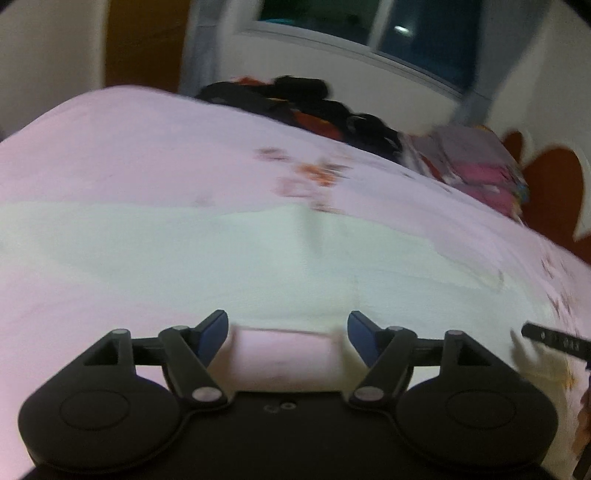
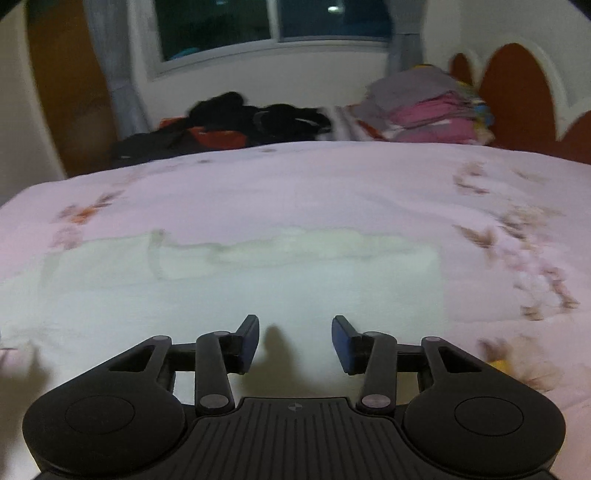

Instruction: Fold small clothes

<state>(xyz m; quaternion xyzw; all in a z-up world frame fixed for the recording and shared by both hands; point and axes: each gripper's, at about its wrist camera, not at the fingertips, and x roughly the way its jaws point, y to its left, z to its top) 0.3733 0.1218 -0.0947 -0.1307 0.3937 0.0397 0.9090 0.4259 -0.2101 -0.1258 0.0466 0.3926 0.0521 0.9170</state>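
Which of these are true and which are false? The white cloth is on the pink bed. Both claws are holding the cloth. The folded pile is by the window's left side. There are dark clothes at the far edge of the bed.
1. The white cloth lies on the pink bed. True.
2. Both claws hold the cloth. False: the left claw and the right claw are open with nothing between them.
3. The folded pile is left of the window. False: it sits to the right.
4. Dark clothes lie at the bed's far edge. True.
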